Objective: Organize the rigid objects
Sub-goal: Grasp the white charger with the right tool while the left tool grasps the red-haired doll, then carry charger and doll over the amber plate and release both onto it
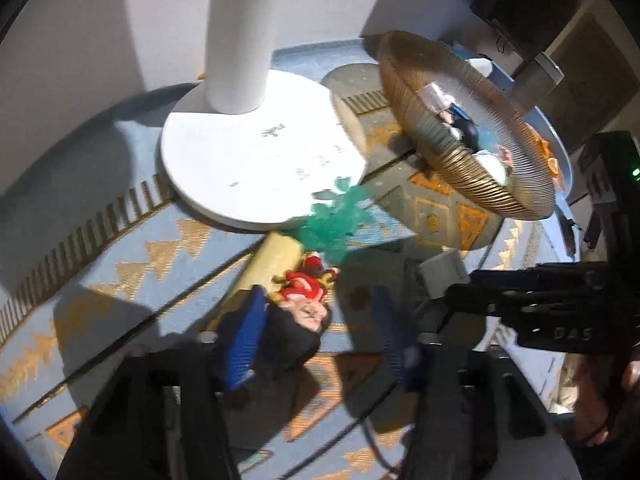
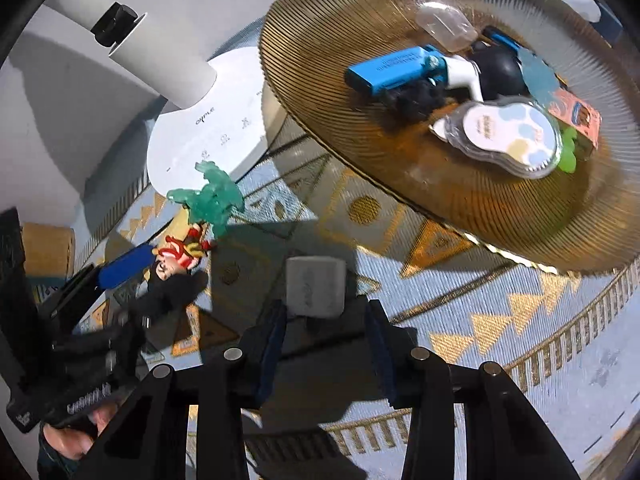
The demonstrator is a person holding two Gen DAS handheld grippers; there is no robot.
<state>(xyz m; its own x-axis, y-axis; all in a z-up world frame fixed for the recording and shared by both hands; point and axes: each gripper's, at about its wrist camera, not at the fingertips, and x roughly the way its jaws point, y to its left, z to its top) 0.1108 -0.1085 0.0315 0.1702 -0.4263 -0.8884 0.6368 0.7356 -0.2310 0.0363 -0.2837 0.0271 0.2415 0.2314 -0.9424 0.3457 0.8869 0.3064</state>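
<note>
On the patterned blue mat [image 2: 520, 320], left gripper [image 1: 316, 332] spread around a black-haired figurine [image 1: 304, 304], pads apparently clear; right gripper [image 2: 326, 324] straddles a grey block [image 2: 316, 286], contact unclear.

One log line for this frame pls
left fingers: open around figurine | right fingers: open at grey block | bowl: partly filled

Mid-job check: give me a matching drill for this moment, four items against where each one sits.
Items:
1. blue box
2. grey block
3. green toy
4. doll

Places:
A. by the edge of the white lamp base
B. in the gold bowl
C. between the left gripper fingers
D. on the mat, just ahead of the right gripper

Pairs: 1-B, 2-D, 3-A, 4-C
</note>
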